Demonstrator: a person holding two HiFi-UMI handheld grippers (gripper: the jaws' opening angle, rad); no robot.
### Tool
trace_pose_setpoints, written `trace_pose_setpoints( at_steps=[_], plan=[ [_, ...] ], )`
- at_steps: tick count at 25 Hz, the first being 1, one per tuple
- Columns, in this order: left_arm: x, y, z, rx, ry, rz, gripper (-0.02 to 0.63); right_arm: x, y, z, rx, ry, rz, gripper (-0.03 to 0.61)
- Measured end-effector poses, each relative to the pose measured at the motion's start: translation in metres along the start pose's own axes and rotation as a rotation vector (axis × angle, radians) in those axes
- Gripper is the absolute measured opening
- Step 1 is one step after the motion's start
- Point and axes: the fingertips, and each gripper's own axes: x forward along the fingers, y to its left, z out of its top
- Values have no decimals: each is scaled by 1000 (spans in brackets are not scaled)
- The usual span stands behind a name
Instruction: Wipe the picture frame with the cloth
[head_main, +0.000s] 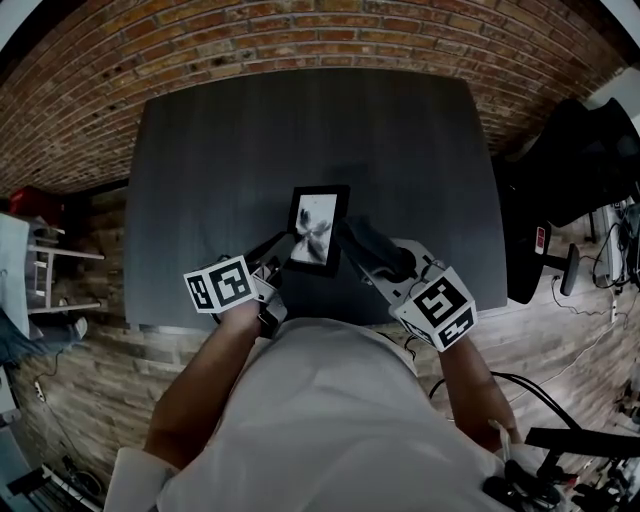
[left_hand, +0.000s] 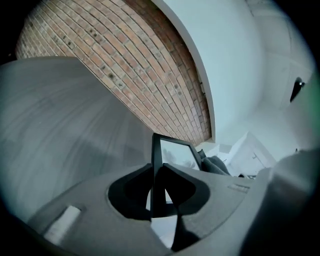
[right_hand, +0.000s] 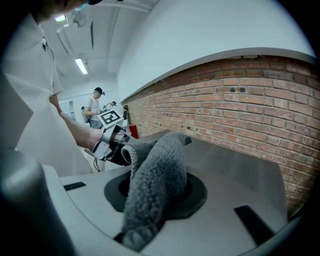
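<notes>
A black picture frame (head_main: 318, 228) with a pale print is held tilted above the dark grey table (head_main: 220, 170). My left gripper (head_main: 283, 250) is shut on the frame's lower left edge. In the left gripper view that edge (left_hand: 157, 170) runs straight between the jaws of the left gripper (left_hand: 158, 189). My right gripper (head_main: 348, 234) is shut on a grey fluffy cloth (head_main: 374, 246), which sits at the frame's right side. In the right gripper view the cloth (right_hand: 155, 175) bulges out of the right gripper (right_hand: 157, 184) and hides most of the frame; whether it touches the frame I cannot tell.
A brick wall (head_main: 300, 30) borders the table's far edge. A black office chair (head_main: 580, 160) stands at the right, a shelf unit (head_main: 45, 270) at the left. Cables (head_main: 530, 480) lie on the floor near my right side. A person (right_hand: 94, 107) stands far off.
</notes>
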Motion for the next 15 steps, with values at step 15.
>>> trace_pose_setpoints(
  at_steps=[15],
  plan=[
    [-6,7,30,-142,-84,-6,75,-2,68,6,-166,-33,156,80]
  ],
)
